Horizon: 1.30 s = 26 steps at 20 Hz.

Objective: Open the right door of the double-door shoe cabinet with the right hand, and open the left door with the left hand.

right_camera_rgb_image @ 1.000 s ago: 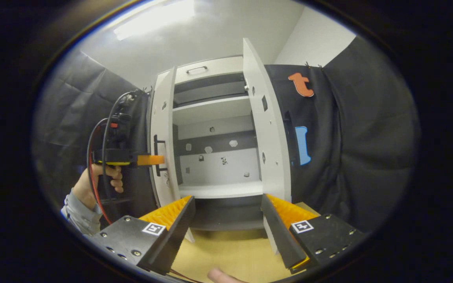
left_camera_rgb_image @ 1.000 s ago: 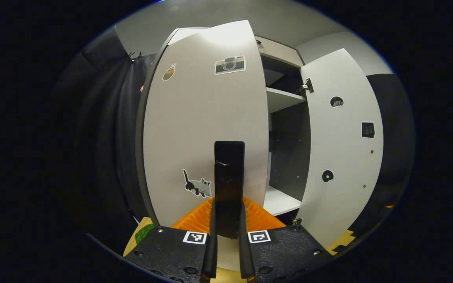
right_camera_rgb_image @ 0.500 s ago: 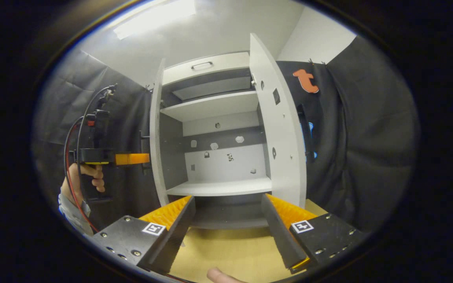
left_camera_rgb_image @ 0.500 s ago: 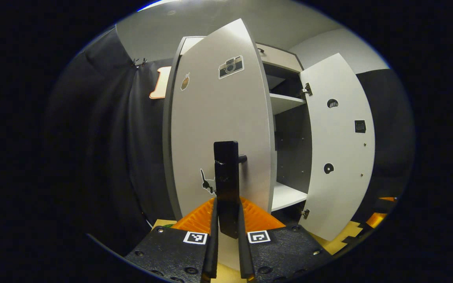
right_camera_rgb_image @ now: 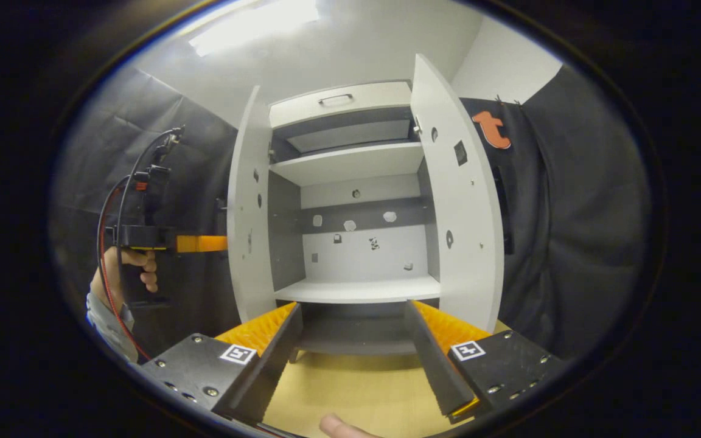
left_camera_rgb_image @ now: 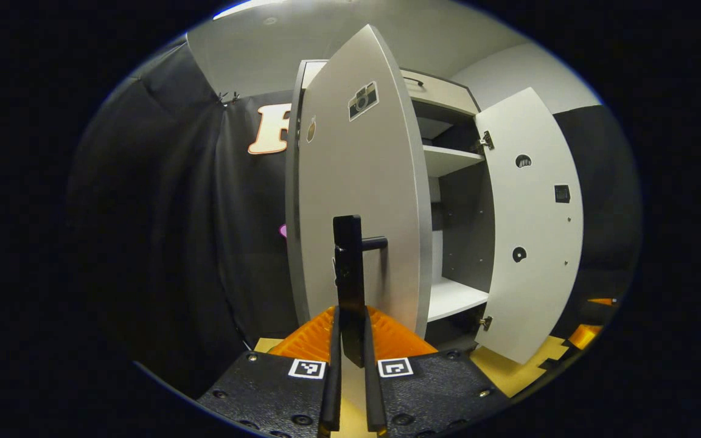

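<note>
White left door [left_camera_rgb_image: 356, 201], black handle [left_camera_rgb_image: 349, 292], orange ribbed tongs [left_camera_rgb_image: 350, 331].

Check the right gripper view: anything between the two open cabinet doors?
Nothing but the cabinet's bare white shelves between left door and right door.

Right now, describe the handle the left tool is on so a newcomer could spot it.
Find the tall white double-door shoe cabinet with both doors swung open. On the outer face of its left door stands a black vertical bar handle, pinched by the left tool. Unlike the flat stickers nearby, it stands off the panel.
</note>
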### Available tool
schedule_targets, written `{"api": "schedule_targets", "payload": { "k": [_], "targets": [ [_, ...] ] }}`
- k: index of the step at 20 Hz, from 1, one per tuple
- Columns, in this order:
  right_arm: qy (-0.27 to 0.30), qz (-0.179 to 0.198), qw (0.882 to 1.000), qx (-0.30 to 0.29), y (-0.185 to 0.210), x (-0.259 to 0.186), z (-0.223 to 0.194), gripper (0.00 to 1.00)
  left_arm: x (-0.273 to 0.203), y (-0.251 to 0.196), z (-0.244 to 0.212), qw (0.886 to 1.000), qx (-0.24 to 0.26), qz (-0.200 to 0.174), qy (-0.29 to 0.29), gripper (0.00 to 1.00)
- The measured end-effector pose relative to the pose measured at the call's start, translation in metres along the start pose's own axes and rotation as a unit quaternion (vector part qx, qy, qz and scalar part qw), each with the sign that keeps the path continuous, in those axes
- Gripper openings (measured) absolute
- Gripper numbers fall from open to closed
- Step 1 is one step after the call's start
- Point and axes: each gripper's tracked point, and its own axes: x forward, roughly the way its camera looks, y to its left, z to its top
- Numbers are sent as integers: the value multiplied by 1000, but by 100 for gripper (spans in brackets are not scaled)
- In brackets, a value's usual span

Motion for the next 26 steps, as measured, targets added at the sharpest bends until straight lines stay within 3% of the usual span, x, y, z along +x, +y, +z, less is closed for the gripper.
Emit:
{"api": "schedule_targets", "payload": {
  "k": [8,11,13,24,26],
  "targets": [
    [5,7,1000,12,7,5,-9,100,-13,73,-3,997,21,76,1,3],
    [9,8,1000,13,9,8,-12,100,-15,71,-2,999,-7,42,-3,2],
    [11,14,1000,15,13,9,-14,100,-16,76,-6,999,-6,38,-2,0],
    [16,13,1000,21,8,7,-22,100,-24,73,-13,998,-16,55,-6,0],
    [18,11,1000,23,6,7,-23,100,-33,70,-16,998,-26,55,-3,5]
  ]
}}
